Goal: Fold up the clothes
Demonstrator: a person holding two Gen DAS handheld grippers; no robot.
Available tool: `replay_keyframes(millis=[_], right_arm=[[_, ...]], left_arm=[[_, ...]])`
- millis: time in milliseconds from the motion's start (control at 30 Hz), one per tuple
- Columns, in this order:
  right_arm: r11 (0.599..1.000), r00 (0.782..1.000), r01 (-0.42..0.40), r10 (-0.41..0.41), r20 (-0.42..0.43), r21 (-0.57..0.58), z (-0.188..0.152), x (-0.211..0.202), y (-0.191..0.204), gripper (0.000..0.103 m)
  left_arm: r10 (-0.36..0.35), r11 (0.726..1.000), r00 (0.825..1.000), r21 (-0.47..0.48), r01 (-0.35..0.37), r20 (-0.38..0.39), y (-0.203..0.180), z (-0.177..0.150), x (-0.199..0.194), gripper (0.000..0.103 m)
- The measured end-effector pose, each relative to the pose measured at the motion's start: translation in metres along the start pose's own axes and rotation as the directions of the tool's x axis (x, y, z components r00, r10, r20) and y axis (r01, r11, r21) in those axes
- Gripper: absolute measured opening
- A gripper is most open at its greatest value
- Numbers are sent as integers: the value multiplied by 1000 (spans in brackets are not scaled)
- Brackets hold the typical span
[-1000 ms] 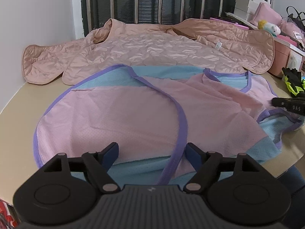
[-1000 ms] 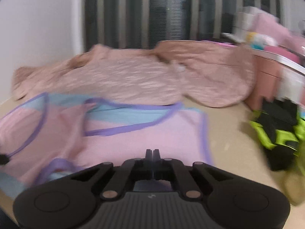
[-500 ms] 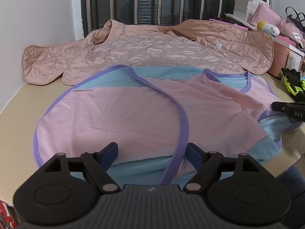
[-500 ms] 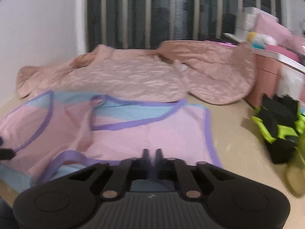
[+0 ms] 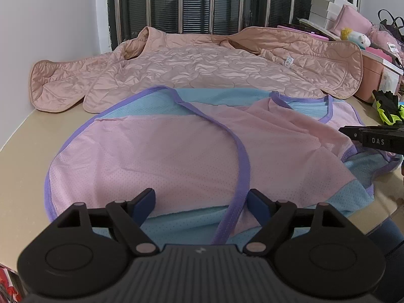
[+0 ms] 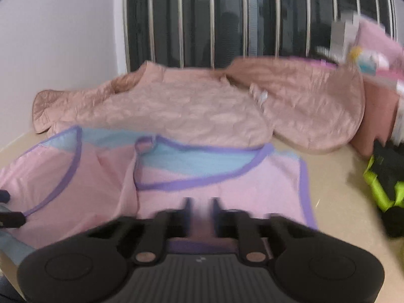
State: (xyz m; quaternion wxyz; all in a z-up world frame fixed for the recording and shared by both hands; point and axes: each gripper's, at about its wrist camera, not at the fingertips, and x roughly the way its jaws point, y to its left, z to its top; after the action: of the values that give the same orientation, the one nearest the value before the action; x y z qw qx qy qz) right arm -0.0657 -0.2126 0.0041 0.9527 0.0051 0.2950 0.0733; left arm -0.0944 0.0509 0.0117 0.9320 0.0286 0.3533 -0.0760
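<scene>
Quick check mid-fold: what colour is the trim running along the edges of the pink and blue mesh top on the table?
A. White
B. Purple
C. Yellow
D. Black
B: the mesh top has a purple binding along its edges, also seen in the right wrist view.

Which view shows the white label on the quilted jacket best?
The left wrist view: the white label on the quilted jacket is sharp there. The right wrist view shows it only as a motion-blurred pale patch.

Two close, low wrist views over the table [image 5: 17, 136] toward the barred window [image 6: 252, 20], shared pink garment [image 5: 176, 151].
</scene>
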Motion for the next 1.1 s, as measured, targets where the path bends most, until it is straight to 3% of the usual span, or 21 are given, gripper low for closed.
replay_keyframes(millis=[267,467,567,633,667,700,767,833,867,900,967,1033,1100], right_arm=[[998,999,22,-24,29,53,-4,-2,-4,0],[987,990,125,-130,54,101,-4,-11,-29,0],[985,989,140,-145,39,99,-6,-10,-34,0],[989,990,129,-133,54,75,-3,-11,-29,5],[991,990,119,-123,68,62,-1,-11,-26,12],[993,991,103,-106,75,50,3,-10,-23,26],[997,995,70,-72,74,26,9,-3,-19,37],[999,997,50,-51,50,16,13,6,-15,36],[999,999,39,-39,37,16,15,10,-14,25],[999,999,44,-44,17,24,15,14,-13,0],[989,994,106,-107,4,99,15,16,-22,3],[982,993,120,-119,-16,145,15,13,-33,5],[981,994,108,-110,2,162,14,-2,-40,18]], left_arm=[[2,1000,1000,0,-2,-1,0,0,0,82],[2,1000,1000,0,-2,-1,0,1,0,83],[3,1000,1000,1,-3,-2,0,0,0,83],[3,1000,1000,0,-3,-3,0,0,0,83],[3,1000,1000,0,-3,-3,1,0,0,83],[4,1000,1000,0,-4,-3,1,0,0,83],[4,1000,1000,0,-4,-3,1,0,0,83],[4,1000,1000,0,-4,-3,1,0,0,84],[5,1000,1000,0,-5,-4,1,0,0,84],[5,1000,1000,1,-5,-3,0,1,0,84],[5,1000,1000,0,-5,-2,0,1,0,85],[5,1000,1000,0,-5,-3,0,1,0,86],[9,1000,1000,-4,-9,-7,1,1,-1,86]])
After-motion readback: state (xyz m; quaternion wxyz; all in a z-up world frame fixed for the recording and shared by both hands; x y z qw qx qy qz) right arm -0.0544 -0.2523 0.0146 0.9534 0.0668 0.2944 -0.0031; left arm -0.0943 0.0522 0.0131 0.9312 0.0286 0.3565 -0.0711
